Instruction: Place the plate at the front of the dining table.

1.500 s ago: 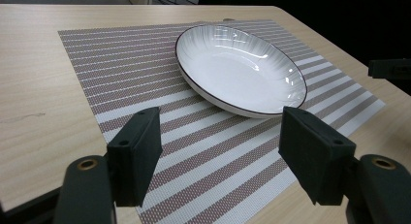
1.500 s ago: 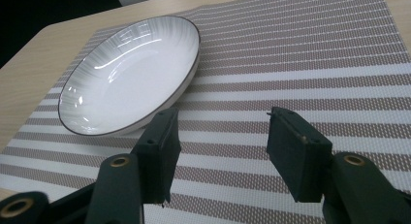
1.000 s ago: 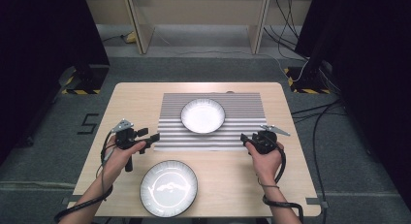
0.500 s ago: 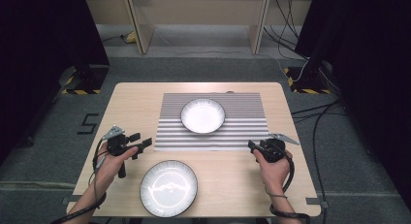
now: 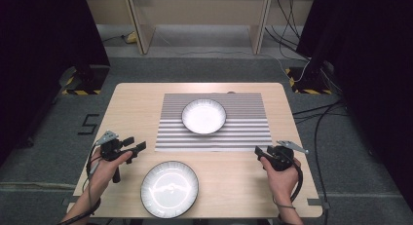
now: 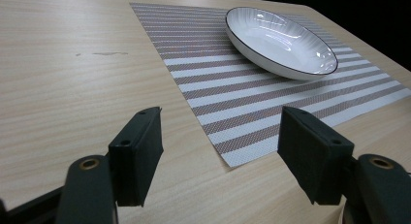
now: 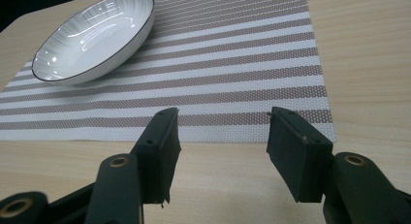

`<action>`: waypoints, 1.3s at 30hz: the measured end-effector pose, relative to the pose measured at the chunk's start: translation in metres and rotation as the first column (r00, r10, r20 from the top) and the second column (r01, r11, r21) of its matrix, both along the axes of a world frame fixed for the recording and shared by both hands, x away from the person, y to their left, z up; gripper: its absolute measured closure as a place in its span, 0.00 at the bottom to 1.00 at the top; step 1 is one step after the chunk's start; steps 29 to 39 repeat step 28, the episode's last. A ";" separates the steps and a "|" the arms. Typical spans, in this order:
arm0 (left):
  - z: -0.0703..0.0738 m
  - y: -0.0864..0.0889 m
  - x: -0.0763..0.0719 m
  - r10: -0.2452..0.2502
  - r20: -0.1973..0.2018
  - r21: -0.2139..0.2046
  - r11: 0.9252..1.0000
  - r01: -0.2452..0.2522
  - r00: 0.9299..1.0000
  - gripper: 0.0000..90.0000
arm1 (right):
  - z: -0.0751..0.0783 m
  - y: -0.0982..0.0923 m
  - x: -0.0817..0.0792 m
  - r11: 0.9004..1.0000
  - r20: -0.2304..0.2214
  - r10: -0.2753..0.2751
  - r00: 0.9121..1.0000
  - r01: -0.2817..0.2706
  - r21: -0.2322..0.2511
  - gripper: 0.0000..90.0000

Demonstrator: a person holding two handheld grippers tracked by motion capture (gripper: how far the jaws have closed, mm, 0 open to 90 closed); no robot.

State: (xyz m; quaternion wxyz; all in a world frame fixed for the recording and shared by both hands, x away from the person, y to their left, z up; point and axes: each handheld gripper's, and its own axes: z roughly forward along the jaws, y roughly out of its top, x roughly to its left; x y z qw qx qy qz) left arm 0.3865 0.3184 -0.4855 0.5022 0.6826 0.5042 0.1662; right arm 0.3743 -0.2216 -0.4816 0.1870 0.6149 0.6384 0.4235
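The white ribbed bowl (image 5: pixel 204 116) sits upright on the far middle of the striped placemat (image 5: pixel 214 135), which lies flat in the centre of the counter (image 5: pixel 131 108); a second dish, a glossy plate (image 5: pixel 169 189), rests on bare wood at the near edge, just short of the mat. Neither is held. The left gripper (image 5: pixel 136 146) hovers beside the mat's near left corner with its jaws spread and nothing between them, and in its own view the bowl (image 6: pixel 281 41) lies ahead and to the right, well apart. The right gripper (image 5: pixel 258 152) hangs just off the mat's near right edge, likewise released and empty (its jaws frame only the mat's hem (image 7: pixel 242 132)), with the bowl (image 7: pixel 94 37) far off to the upper left. This looks like a poised stage with no grasp begun; a next move would call for one gripper to travel inward and straddle a rim, most likely the near plate's, which lies between the two hands.
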 end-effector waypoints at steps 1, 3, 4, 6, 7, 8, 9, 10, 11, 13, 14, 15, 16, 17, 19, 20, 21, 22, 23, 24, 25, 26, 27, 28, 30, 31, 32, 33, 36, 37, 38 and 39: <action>0.000 0.001 -0.001 0.001 0.002 0.003 1.000 -0.001 1.000 0.36 | 0.000 -0.001 -0.001 1.000 0.000 0.001 1.000 -0.001 -0.001 0.51; 0.000 0.004 -0.003 0.006 0.002 0.000 1.000 -0.006 1.000 0.36 | 0.000 -0.003 -0.003 1.000 0.001 -0.002 1.000 0.002 0.000 0.51; 0.000 0.005 -0.004 0.008 0.004 0.002 1.000 -0.008 1.000 0.36 | 0.000 -0.004 -0.004 1.000 0.001 -0.003 1.000 0.003 -0.002 0.51; -0.001 0.006 -0.006 0.016 0.006 0.001 1.000 -0.016 1.000 0.36 | 0.000 -0.006 -0.005 1.000 0.003 -0.008 1.000 0.008 -0.001 0.51; -0.002 0.008 -0.007 0.019 0.005 0.000 1.000 -0.019 1.000 0.36 | 0.000 -0.007 -0.006 1.000 0.003 -0.009 1.000 0.009 -0.001 0.51; -0.003 0.008 -0.007 0.019 0.003 0.000 1.000 -0.019 1.000 0.36 | -0.001 -0.008 -0.008 1.000 0.003 -0.012 1.000 0.012 -0.003 0.51; -0.004 0.009 -0.008 0.022 0.001 0.002 1.000 -0.022 1.000 0.36 | -0.001 -0.008 -0.008 1.000 0.002 -0.011 1.000 0.011 -0.007 0.51; -0.004 0.011 -0.009 0.022 0.000 0.002 1.000 -0.022 1.000 0.36 | -0.001 -0.009 -0.010 1.000 0.000 -0.014 1.000 0.014 -0.005 0.51; -0.005 0.012 -0.010 0.024 0.000 0.004 1.000 -0.024 1.000 0.36 | -0.002 -0.010 -0.012 1.000 -0.003 -0.018 1.000 0.018 -0.002 0.51; -0.006 0.014 -0.012 0.028 -0.002 0.004 1.000 -0.028 1.000 0.36 | -0.004 -0.013 -0.016 1.000 -0.001 -0.019 1.000 0.019 -0.008 0.51; -0.007 0.016 -0.013 0.033 -0.005 0.000 0.999 -0.033 0.999 0.36 | -0.004 -0.014 -0.018 1.000 -0.003 -0.022 1.000 0.022 -0.005 0.51; -0.007 0.018 -0.015 0.039 -0.008 -0.012 0.999 -0.039 0.999 0.36 | -0.005 -0.016 -0.021 1.000 -0.001 -0.022 1.000 0.022 -0.013 0.51; -0.008 0.019 -0.016 0.044 -0.010 -0.018 0.999 -0.044 0.999 0.36 | -0.006 -0.017 -0.024 1.000 -0.005 -0.026 1.000 0.026 -0.016 0.51; -0.009 0.020 -0.018 0.050 -0.009 -0.015 0.999 -0.050 0.999 0.37 | -0.007 -0.019 -0.026 0.999 -0.003 -0.028 1.000 0.028 -0.016 0.51; -0.011 0.020 -0.020 0.055 -0.010 -0.018 0.998 -0.055 0.998 0.37 | -0.009 -0.022 -0.032 0.999 -0.004 -0.035 0.999 0.035 -0.010 0.51; -0.011 0.020 -0.021 0.053 -0.009 -0.015 0.998 -0.053 0.999 0.37 | -0.009 -0.023 -0.034 0.999 -0.003 -0.039 0.999 0.039 -0.009 0.50; -0.011 0.019 -0.021 0.051 -0.006 -0.014 0.999 -0.051 0.999 0.37 | -0.010 -0.024 -0.036 0.999 -0.006 -0.041 0.999 0.041 -0.004 0.50; -0.011 0.019 -0.021 0.050 -0.005 -0.016 0.999 -0.050 0.999 0.37 | -0.011 -0.025 -0.037 0.999 -0.006 -0.043 0.999 0.043 -0.002 0.50; -0.009 0.017 -0.021 0.047 -0.002 -0.024 0.999 -0.047 0.999 0.38 | -0.011 -0.025 -0.037 0.999 -0.007 -0.045 0.999 0.045 0.000 0.50; -0.008 0.016 -0.019 0.042 -0.002 -0.030 0.999 -0.042 0.999 0.38 | -0.011 -0.025 -0.038 0.999 -0.009 -0.044 0.999 0.044 0.003 0.50; -0.006 0.014 -0.017 0.038 0.000 -0.030 0.999 -0.038 0.999 0.38 | -0.011 -0.024 -0.037 0.999 -0.009 -0.040 0.999 0.040 0.004 0.51; -0.003 0.011 -0.015 0.030 0.004 -0.030 0.999 -0.030 1.000 0.39 | -0.010 -0.022 -0.036 0.999 -0.005 -0.034 0.999 0.034 0.002 0.51; -0.001 0.008 -0.011 0.022 0.008 -0.031 0.999 -0.022 1.000 0.39 | -0.008 -0.019 -0.034 1.000 0.000 -0.026 1.000 0.026 0.007 0.51; 0.001 0.006 -0.008 0.017 0.010 -0.036 0.999 -0.016 1.000 0.40 | -0.006 -0.016 -0.032 1.000 0.001 -0.018 1.000 0.018 0.019 0.51; 0.001 0.006 -0.008 0.017 0.010 -0.036 0.999 -0.016 1.000 0.40 | -0.006 -0.016 -0.032 1.000 0.001 -0.018 1.000 0.018 0.019 0.51; 0.001 0.006 -0.008 0.017 0.010 -0.036 0.999 -0.016 1.000 0.40 | -0.006 -0.016 -0.032 1.000 0.001 -0.018 1.000 0.018 0.019 0.51; 0.001 0.006 -0.008 0.017 0.010 -0.036 0.999 -0.016 1.000 0.40 | -0.006 -0.016 -0.032 1.000 0.001 -0.018 1.000 0.018 0.019 0.51; 0.001 0.006 -0.008 0.017 0.010 -0.036 0.999 -0.016 1.000 0.40 | -0.006 -0.016 -0.032 1.000 0.001 -0.018 1.000 0.018 0.019 0.51; 0.001 0.006 -0.008 0.017 0.010 -0.036 0.999 -0.016 1.000 0.40 | -0.006 -0.016 -0.032 1.000 0.001 -0.018 1.000 0.018 0.019 0.51; 0.001 0.006 -0.008 0.017 0.010 -0.036 0.999 -0.016 1.000 0.40 | -0.006 -0.016 -0.032 1.000 0.001 -0.018 1.000 0.018 0.019 0.51; 0.001 0.006 -0.008 0.017 0.010 -0.036 0.999 -0.016 1.000 0.40 | -0.006 -0.016 -0.032 1.000 0.001 -0.018 1.000 0.018 0.019 0.51; 0.001 0.006 -0.008 0.017 0.010 -0.036 0.999 -0.016 1.000 0.40 | -0.006 -0.016 -0.032 1.000 0.001 -0.018 1.000 0.018 0.019 0.51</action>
